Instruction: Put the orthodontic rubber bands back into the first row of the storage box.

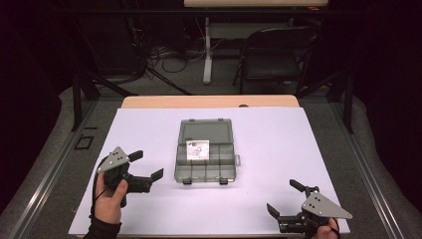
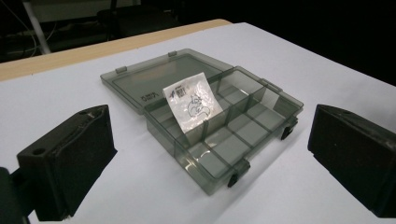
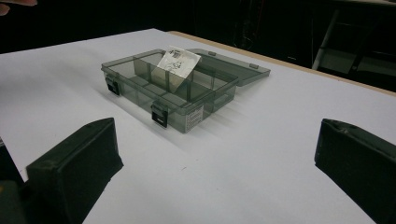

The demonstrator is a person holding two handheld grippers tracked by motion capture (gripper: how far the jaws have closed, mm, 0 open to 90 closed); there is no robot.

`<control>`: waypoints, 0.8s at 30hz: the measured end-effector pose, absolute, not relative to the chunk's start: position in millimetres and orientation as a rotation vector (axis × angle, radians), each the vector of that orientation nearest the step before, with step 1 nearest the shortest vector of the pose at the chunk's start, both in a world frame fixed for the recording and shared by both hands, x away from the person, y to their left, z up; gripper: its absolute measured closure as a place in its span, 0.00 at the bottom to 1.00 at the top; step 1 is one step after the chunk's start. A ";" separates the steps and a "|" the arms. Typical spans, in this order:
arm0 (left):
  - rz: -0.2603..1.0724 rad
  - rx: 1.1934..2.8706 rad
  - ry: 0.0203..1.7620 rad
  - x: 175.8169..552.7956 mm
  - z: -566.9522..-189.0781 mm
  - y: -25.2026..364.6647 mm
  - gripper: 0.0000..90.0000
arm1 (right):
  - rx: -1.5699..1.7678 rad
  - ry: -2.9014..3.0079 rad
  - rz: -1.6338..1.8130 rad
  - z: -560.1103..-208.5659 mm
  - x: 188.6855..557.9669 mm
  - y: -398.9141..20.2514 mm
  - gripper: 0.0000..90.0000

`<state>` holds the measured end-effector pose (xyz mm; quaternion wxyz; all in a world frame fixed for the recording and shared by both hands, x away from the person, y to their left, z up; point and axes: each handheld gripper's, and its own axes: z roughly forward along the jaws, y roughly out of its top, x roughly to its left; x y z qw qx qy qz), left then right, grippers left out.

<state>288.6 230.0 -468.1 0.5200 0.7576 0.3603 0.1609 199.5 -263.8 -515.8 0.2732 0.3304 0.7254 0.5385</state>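
Observation:
A smoky grey plastic organiser box (image 1: 205,167) lies open in the middle of the white table cover, its lid (image 1: 206,132) flat behind it. A small clear packet with a printed white label (image 1: 197,150) leans inside against a divider; the same packet (image 2: 193,103) (image 3: 176,61) appears in both gripper views. My left gripper (image 1: 147,165) sits open left of the box (image 2: 224,135), held by a hand, nothing between its jaws. My right gripper (image 1: 284,198) rests open near the front right corner, well apart from the box (image 3: 170,93).
The white cover (image 1: 278,144) spans most of the wooden table (image 1: 209,101). Beyond the far edge stand a black folding chair (image 1: 276,55), a white table leg (image 1: 207,50) and floor cables. Dark metal frame posts (image 1: 77,99) flank the table.

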 end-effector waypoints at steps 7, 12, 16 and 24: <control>0.391 1.819 0.872 272.4 -480.8 236.2 0.01 | 0.890 1.958 1.444 -515.6 199.3 -263.9 0.00; 0.400 1.814 0.888 266.6 -491.9 243.8 0.01 | 0.894 1.951 1.449 -515.4 199.0 -264.4 0.00; 0.406 1.816 0.884 263.3 -497.2 247.9 0.01 | 0.894 1.951 1.450 -515.4 198.8 -265.1 0.00; 0.410 1.806 0.892 263.4 -503.2 250.2 0.01 | 0.894 1.948 1.455 -515.9 199.4 -265.0 0.00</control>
